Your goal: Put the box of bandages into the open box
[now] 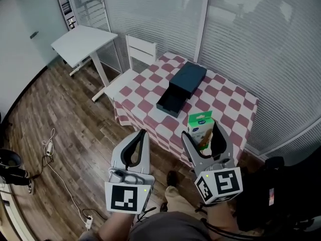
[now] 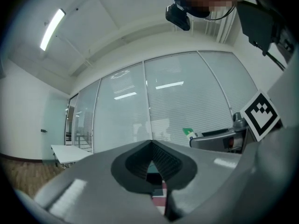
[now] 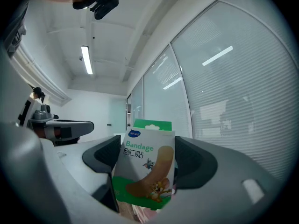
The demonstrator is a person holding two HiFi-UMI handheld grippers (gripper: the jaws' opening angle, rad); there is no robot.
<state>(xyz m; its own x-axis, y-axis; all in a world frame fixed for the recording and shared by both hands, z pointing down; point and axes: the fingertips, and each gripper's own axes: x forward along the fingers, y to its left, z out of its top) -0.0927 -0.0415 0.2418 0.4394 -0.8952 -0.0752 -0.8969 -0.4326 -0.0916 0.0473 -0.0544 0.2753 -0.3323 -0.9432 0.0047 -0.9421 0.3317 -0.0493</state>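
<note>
My right gripper (image 1: 199,130) is shut on the box of bandages (image 1: 201,128), a white and green carton with a cartoon print (image 3: 147,171), held upright over the near edge of the table. The open box (image 1: 181,88), dark blue with its drawer slid out toward me, lies in the middle of the checked tablecloth (image 1: 230,104), beyond and left of the carton. My left gripper (image 1: 141,133) is shut with nothing in it, raised over the floor to the left of the right one. In the left gripper view its closed jaws (image 2: 150,143) point up at the blinds.
A white chair (image 1: 131,64) stands at the table's far left side and a white desk (image 1: 83,44) beyond it. Glass walls with blinds (image 1: 251,39) run close behind the table. Cables (image 1: 60,174) lie on the wooden floor at left.
</note>
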